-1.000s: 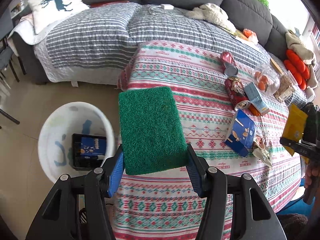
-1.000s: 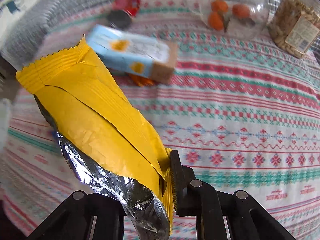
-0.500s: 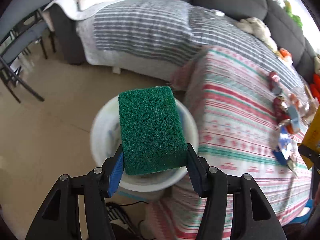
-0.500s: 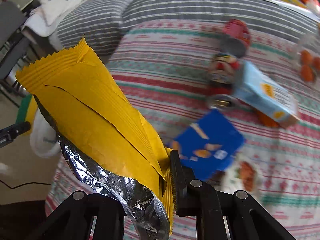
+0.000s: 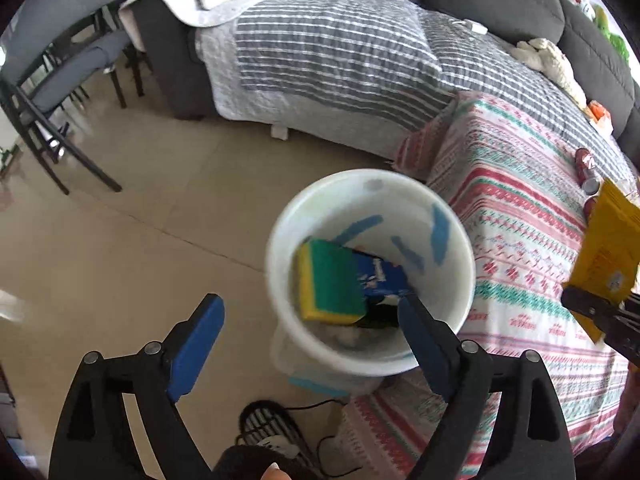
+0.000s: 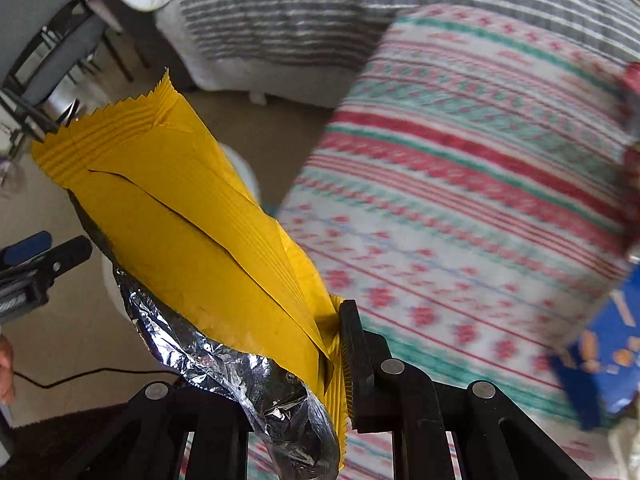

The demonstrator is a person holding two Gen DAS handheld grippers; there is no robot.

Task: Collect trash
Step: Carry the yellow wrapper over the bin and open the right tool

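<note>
You will find no legible text, brand, number or sign in either view. In the left wrist view, the blue packet (image 5: pixel 382 276) lying in the white bin (image 5: pixel 372 184) at centre frame carries white print, but it is too blurred to read. The yellow wrapper (image 5: pixel 608 244) at the right edge shows a small pale label patch low on its face; its characters cannot be made out. In the right wrist view, the yellow wrapper (image 6: pixel 192 216) presents a plain face, and the blue box (image 6: pixel 600 360) at the lower right is smeared by motion, printing unreadable
</note>
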